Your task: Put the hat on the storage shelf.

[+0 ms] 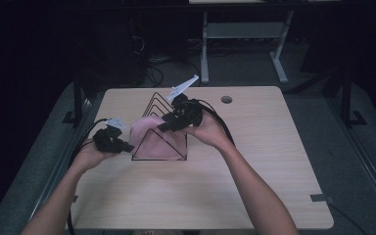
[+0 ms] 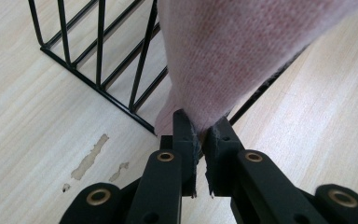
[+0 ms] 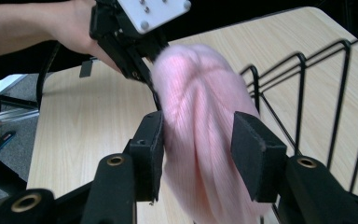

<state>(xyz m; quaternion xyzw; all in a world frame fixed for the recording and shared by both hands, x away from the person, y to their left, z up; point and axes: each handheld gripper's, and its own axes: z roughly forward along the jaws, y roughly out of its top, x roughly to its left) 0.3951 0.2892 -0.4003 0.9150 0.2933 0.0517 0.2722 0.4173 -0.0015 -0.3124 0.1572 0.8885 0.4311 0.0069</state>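
A pink knitted cloth [image 1: 157,143] lies draped over a black wire rack [image 1: 154,101] at the middle of the wooden table [image 1: 200,196]. My left gripper [image 1: 126,146] is at the cloth's left edge. In the left gripper view that gripper [image 2: 200,127] is shut on a corner of the cloth [image 2: 233,51], just in front of the rack [image 2: 98,70]. My right gripper [image 1: 164,126] is over the top of the cloth. In the right gripper view its jaws [image 3: 198,135] stand wide apart with a bunch of the cloth [image 3: 200,121] between them, and the left gripper [image 3: 130,51] is beyond.
The rack's upright triangular wires [image 3: 303,93] stand right beside the right gripper. A round cable hole [image 1: 226,99] sits near the table's far edge. Glue-like marks [image 2: 91,158] stain the wood by the left gripper. A desk frame [image 1: 245,34] stands on the floor beyond.
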